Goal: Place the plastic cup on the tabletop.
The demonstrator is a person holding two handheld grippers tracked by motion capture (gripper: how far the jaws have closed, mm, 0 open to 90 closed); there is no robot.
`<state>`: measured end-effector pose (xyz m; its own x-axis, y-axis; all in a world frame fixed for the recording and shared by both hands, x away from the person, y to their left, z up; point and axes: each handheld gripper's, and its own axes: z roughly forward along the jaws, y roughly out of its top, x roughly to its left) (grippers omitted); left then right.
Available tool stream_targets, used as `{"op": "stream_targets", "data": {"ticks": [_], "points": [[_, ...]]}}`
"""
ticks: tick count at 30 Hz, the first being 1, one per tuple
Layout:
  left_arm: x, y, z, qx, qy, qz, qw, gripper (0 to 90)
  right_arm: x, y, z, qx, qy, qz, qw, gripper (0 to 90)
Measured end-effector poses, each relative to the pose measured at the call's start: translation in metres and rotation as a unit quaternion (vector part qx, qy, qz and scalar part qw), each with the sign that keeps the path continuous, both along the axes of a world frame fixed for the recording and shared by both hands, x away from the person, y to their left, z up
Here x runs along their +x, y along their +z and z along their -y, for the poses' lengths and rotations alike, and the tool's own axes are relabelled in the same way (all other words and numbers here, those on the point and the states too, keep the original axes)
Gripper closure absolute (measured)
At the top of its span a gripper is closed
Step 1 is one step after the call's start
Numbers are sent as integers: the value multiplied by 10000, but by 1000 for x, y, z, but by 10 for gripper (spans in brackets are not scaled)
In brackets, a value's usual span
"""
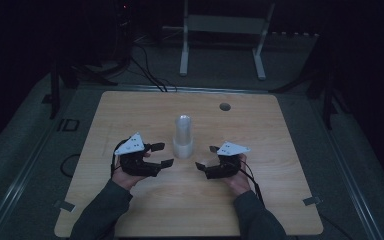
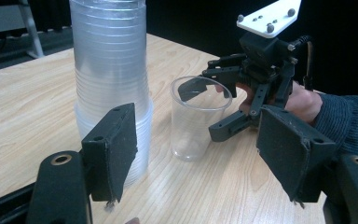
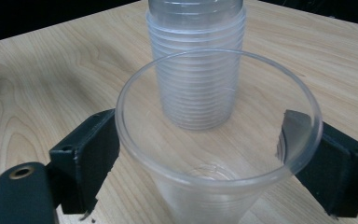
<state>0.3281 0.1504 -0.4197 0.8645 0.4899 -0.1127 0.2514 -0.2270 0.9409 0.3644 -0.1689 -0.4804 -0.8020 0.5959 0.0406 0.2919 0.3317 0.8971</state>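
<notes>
Standing upright mid-table: single clear cup (image 2: 199,119) between right gripper (image 1: 206,157) jaws, spread, seemingly off its walls. Hovering at nine o'clock of cup stack (image 1: 183,136): left gripper (image 1: 163,154), half-open, empty. Table edges (image 1: 300,150) well apart.

Clear cup (image 3: 216,154) upright btwn the right tool (image 3: 196,158) pads — jaws just opened; cup stack (image 3: 196,65) beyond it on desk (image 3: 51,84).

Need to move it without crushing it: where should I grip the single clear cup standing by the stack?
Grip the single clear cup across its upper wall just under the rim, coming in level from the right gripper's side. It stands upright and open-topped, and the tall stack blocks the far side. Close gently; the thin wall probably flexes.
</notes>
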Motion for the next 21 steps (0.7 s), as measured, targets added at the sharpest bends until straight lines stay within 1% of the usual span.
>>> {"op": "stream_targets", "data": {"ticks": [6, 14, 21], "points": [[0, 0, -1, -3, 11, 3, 10000, 290, -2, 1, 2, -44, -52, 41, 10000, 122], [0, 0, -1, -1, 14, -5, 10000, 287, -6, 1, 11, -20, -131, 5, 9999, 120], [1, 0, -2, -14, 38, 13, 10000, 286, -8, 1, 14, -36, -89, -25, 10000, 120]]}}
